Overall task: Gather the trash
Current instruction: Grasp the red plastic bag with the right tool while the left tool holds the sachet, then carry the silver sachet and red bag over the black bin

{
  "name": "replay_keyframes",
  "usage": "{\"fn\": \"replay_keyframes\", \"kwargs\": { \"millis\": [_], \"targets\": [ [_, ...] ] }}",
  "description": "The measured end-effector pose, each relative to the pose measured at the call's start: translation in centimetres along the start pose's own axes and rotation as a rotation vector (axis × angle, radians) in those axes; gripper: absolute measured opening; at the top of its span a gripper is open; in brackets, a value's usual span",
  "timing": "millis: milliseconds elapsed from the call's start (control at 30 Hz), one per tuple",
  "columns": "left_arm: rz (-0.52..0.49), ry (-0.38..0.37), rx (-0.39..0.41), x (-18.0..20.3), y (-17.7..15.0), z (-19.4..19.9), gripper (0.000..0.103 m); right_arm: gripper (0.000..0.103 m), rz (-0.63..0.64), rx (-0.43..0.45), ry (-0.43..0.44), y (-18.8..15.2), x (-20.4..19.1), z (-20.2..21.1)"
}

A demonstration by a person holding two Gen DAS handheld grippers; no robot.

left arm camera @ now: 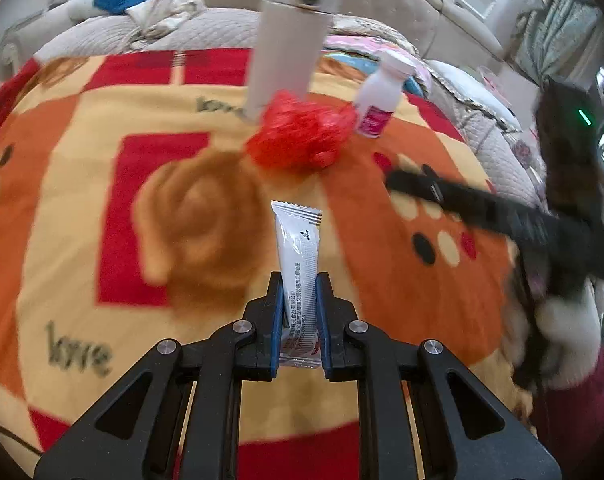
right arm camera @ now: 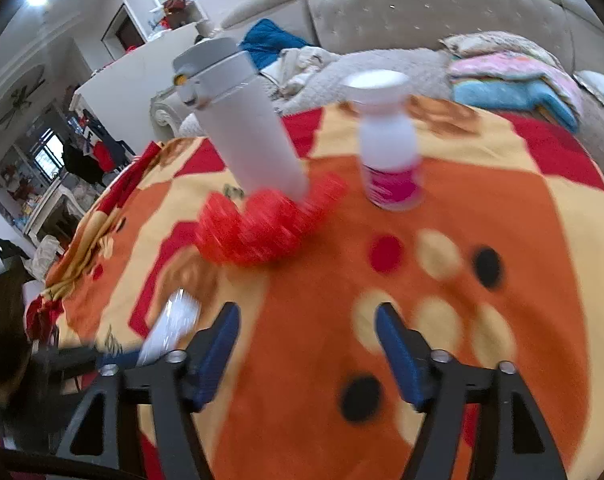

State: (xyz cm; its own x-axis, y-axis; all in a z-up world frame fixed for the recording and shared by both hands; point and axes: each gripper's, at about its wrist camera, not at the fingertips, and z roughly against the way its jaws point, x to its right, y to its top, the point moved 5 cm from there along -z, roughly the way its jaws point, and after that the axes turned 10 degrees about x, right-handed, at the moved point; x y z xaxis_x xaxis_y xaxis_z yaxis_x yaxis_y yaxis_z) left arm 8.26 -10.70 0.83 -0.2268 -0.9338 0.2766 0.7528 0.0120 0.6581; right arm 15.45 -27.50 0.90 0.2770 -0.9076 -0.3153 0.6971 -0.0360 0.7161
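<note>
My left gripper (left arm camera: 298, 280) is shut on a white snack wrapper (left arm camera: 297, 264), held upright above the patterned blanket; the wrapper also shows in the right wrist view (right arm camera: 169, 330) at lower left. A crumpled red plastic bag (left arm camera: 297, 136) lies ahead on the blanket, also in the right wrist view (right arm camera: 261, 224). A small white bottle with a pink label (left arm camera: 378, 98) stands right of it, also in the right wrist view (right arm camera: 388, 148). My right gripper (right arm camera: 306, 316) is open and empty above the blanket, short of the red bag; its black fingers (left arm camera: 418, 184) show at the right of the left wrist view.
A tall white flask (left arm camera: 289, 40) stands just behind the red bag, also in the right wrist view (right arm camera: 245, 120). The orange, red and yellow blanket (left arm camera: 101, 200) covers a bed. Folded quilts (right arm camera: 514, 76) and clothes lie behind; a padded headboard (right arm camera: 422, 4) stands at the back.
</note>
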Motion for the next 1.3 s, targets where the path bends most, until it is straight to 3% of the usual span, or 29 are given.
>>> {"fn": "replay_keyframes", "kwargs": {
  "millis": [233,267,300,333,433,733,1067,1300],
  "targets": [
    [0.018,0.028,0.042,-2.1,-1.3,2.4,0.013,0.083,-0.064,0.011,-0.001,2.8,-2.1,-6.5],
    [0.018,0.03,0.048,-2.2,-1.3,2.6,0.013,0.076,-0.077,-0.002,0.001,2.8,-2.0,-7.4],
    [0.017,0.032,0.053,-2.2,-1.4,2.7,0.013,0.048,-0.086,-0.01,0.006,2.6,-2.0,-7.9],
    [0.017,0.032,0.056,-2.2,-1.5,2.8,0.013,0.042,-0.1,-0.029,0.018,2.3,-2.0,-8.5],
    [0.018,0.029,0.057,-2.0,-1.7,2.7,0.013,0.041,-0.078,-0.023,0.034,1.7,-2.2,-7.4],
    [0.02,-0.016,0.064,1.6,-3.0,3.4,0.013,0.04,-0.012,0.023,0.055,-1.4,-0.9,3.8],
    [-0.036,-0.131,0.013,9.9,-6.3,4.1,0.013,0.04,-0.023,0.001,-0.089,-10.4,4.9,16.0],
    [-0.06,-0.25,-0.027,16.0,-7.8,4.2,0.013,0.04,-0.103,0.04,-0.174,-13.4,9.4,22.0]
  ]
}}
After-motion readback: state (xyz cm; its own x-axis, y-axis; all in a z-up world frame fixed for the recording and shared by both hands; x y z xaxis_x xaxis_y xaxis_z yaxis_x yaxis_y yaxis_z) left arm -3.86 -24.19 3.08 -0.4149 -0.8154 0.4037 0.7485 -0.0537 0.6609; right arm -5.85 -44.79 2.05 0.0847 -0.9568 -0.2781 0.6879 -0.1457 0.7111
